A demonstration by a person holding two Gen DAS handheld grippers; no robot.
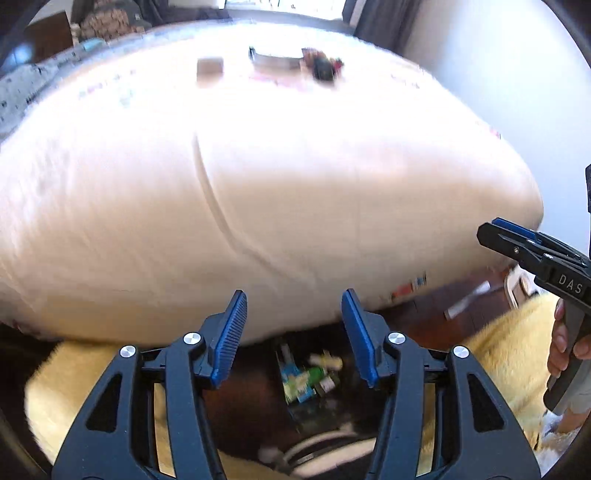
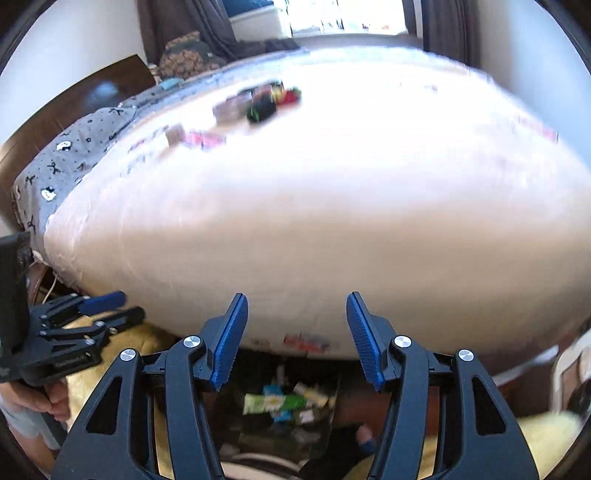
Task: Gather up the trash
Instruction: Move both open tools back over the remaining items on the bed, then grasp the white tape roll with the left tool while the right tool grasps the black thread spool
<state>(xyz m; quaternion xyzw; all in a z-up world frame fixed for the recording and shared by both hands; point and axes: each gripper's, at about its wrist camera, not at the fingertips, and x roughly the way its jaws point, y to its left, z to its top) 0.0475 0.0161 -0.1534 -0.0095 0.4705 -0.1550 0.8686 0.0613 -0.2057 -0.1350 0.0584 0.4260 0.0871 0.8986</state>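
Several pieces of trash lie far away on a white bed (image 1: 280, 177): a dark wrapper pile (image 1: 323, 65), a brown box (image 1: 209, 69) and a grey strip (image 1: 275, 59). In the right wrist view the dark pile (image 2: 264, 103) and pink wrappers (image 2: 205, 140) lie at the bed's (image 2: 332, 206) far left. Both views are blurred. My left gripper (image 1: 293, 328) is open and empty over a dark bin holding green and blue wrappers (image 1: 304, 380). My right gripper (image 2: 295, 330) is open and empty above the same wrappers (image 2: 280, 402). Each gripper shows in the other's view: the right one (image 1: 509, 240), the left one (image 2: 99, 306).
A yellow fluffy rug (image 1: 506, 343) lies on the dark wooden floor around the bin. A grey patterned sheet (image 2: 74, 147) and a dark headboard (image 2: 74, 99) are at the bed's left. Curtains (image 2: 177, 22) and a bright window stand behind the bed.
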